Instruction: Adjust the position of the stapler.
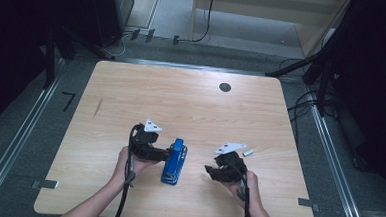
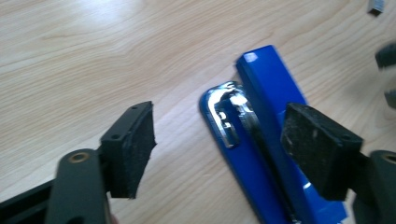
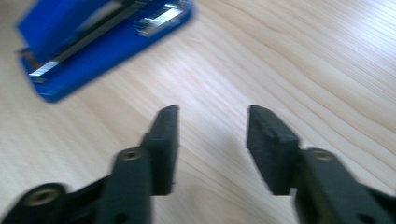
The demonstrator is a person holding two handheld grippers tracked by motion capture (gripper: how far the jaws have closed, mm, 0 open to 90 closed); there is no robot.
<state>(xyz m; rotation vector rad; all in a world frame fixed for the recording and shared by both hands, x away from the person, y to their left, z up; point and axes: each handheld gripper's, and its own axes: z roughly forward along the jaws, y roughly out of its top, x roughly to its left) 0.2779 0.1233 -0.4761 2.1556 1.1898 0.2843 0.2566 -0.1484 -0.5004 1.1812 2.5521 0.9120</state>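
Blue stapler [image 2: 261, 140] lies between left gripper [image 2: 224, 149] pads, jaws parted, unpinched; right gripper [image 3: 212, 140] half-open, empty, stapler well aside

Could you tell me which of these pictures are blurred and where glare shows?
High view: sharp but dim, dark surroundings. Left gripper view: mostly sharp, glare on the table and the blue stapler metal. Right gripper view: motion-blurred throughout, stapler smeared, bright sheen on the wood.

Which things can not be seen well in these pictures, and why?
- Blue stapler: its near end is cut off by the bottom edge of the left gripper view; the right gripper view blurs it.
- Small pale piece on the table: too small in the high view to identify.
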